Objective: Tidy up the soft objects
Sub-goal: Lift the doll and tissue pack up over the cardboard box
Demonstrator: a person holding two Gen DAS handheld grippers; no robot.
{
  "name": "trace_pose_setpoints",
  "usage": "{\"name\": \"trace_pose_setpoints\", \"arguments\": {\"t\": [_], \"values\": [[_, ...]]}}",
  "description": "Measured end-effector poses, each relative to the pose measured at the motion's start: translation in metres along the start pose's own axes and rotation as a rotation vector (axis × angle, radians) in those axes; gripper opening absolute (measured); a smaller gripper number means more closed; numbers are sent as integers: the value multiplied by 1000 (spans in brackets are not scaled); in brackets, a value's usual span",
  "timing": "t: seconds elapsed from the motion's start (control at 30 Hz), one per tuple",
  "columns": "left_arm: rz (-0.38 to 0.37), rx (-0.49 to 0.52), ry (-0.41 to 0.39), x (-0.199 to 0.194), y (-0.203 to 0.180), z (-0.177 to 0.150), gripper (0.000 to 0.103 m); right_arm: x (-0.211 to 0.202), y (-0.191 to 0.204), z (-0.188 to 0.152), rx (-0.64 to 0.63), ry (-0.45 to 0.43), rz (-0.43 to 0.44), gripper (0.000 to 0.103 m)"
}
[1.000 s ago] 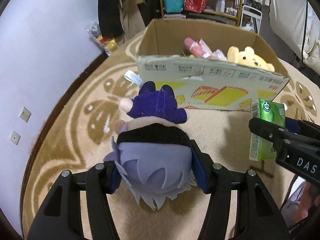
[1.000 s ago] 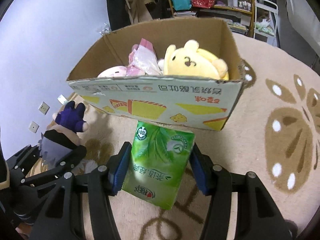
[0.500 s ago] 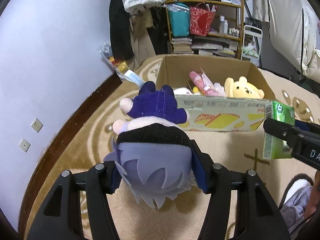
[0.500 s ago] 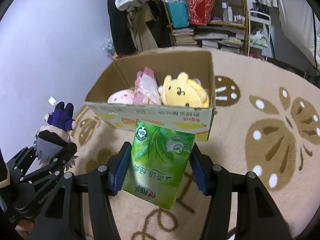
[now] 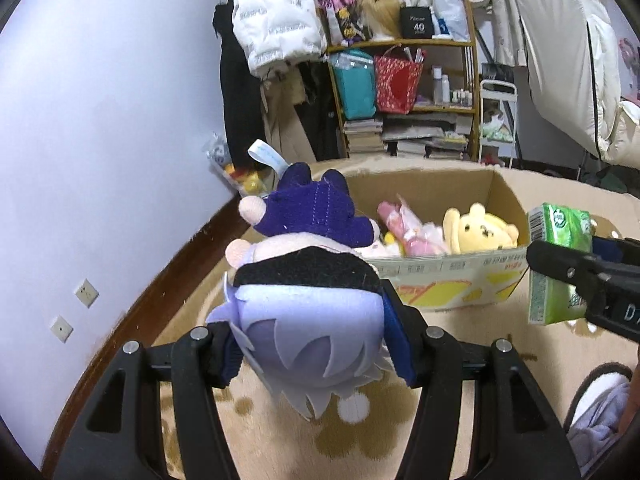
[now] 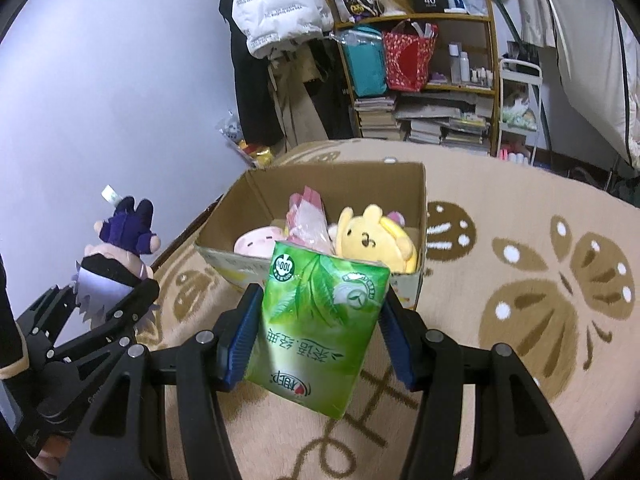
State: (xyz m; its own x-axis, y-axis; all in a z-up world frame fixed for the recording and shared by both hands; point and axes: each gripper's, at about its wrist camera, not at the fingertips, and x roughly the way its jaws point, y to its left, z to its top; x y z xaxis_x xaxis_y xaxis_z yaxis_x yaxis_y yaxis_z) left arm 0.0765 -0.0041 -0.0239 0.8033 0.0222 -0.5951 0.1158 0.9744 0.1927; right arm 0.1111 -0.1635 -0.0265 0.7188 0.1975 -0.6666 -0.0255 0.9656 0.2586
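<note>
Left tongs [image 5: 314, 344] clamped on the pale lavender head of a plush doll [image 5: 308, 312], its purple-clad body pointing away toward an open cardboard box [image 5: 452, 276] on the patterned tan rug [image 5: 280, 440]. Inside the box, a yellow bear plush [image 5: 478, 232] beside pink soft toys [image 5: 404, 230]. At right, the right tongs [image 5: 576, 276] gripping a green tissue pack [image 5: 558, 264], held near the box's right corner.

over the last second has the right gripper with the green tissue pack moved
Yes. The right gripper holding the green tissue pack has risen and backed away from the cardboard box, which now looks smaller and lower.
</note>
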Motion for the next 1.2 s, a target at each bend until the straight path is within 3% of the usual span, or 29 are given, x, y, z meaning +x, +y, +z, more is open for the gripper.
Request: {"name": "trace_pose_setpoints", "arguments": {"t": [0.37,0.6,0.9,1.03,1.2], "values": [[-6,-19,-79,-1,6,27,58,-5,10,19,-10,-65,44,61],[-18,-73,-89,13,11,38,58,2,11,27,-48,-97,32,61],[-14,-45,-96,29,7,51,58,18,3,44,-52,-127,41,61],[-56,-79,-98,38,11,60,58,23,1,46,-62,-152,54,61],[-41,-64,-99,52,10,67,58,37,-5,48,-36,-134,67,61]]}}
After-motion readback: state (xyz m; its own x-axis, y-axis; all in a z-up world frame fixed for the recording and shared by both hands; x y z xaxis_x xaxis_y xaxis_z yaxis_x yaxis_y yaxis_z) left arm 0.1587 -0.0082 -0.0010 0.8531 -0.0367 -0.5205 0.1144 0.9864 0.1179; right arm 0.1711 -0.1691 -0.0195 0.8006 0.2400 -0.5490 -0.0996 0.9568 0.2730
